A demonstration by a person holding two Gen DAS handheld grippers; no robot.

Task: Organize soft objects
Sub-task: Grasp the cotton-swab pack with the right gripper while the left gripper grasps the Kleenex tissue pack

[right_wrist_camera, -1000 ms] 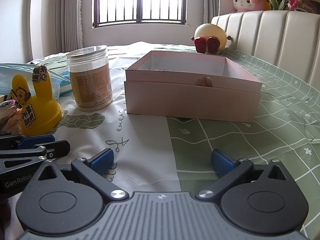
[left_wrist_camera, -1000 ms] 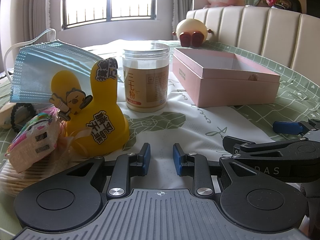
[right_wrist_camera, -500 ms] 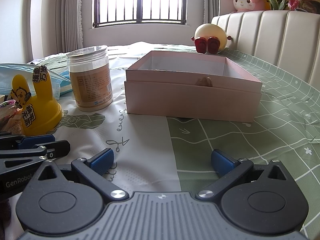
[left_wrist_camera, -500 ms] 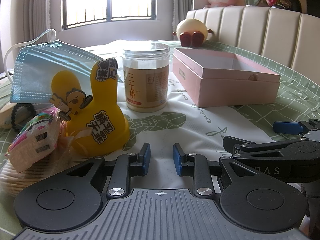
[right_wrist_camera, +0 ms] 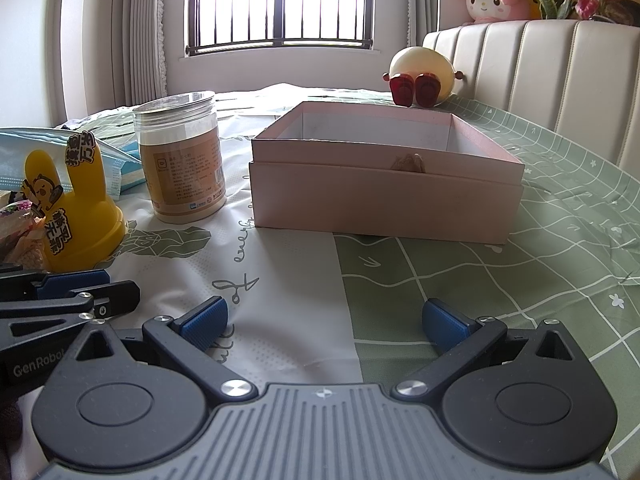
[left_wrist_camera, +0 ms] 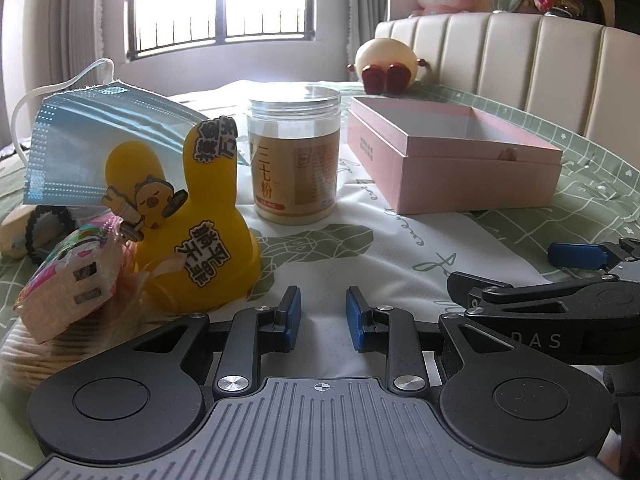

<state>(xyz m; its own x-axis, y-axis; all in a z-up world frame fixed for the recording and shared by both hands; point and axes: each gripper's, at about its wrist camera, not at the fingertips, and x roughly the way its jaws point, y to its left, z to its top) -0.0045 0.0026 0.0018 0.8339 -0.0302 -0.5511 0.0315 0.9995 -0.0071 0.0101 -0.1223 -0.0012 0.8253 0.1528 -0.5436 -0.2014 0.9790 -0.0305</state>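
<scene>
A yellow rubber rabbit-ear toy (left_wrist_camera: 192, 224) stands at the left, also in the right wrist view (right_wrist_camera: 76, 208). A blue face mask (left_wrist_camera: 100, 148) leans behind it, and a colourful snack packet (left_wrist_camera: 68, 276) lies beside it. An open pink box (left_wrist_camera: 452, 160) sits at the right, straight ahead in the right wrist view (right_wrist_camera: 384, 184). My left gripper (left_wrist_camera: 320, 316) is empty with its jaws a narrow gap apart, low over the cloth. My right gripper (right_wrist_camera: 324, 320) is wide open and empty, in front of the box.
A clear jar of beige powder (left_wrist_camera: 294, 156) stands between toy and box. A round cream plush with red feet (right_wrist_camera: 420, 76) sits beyond the box. A black hair tie (left_wrist_camera: 48, 224) lies at far left. A padded sofa back (right_wrist_camera: 540, 80) runs along the right.
</scene>
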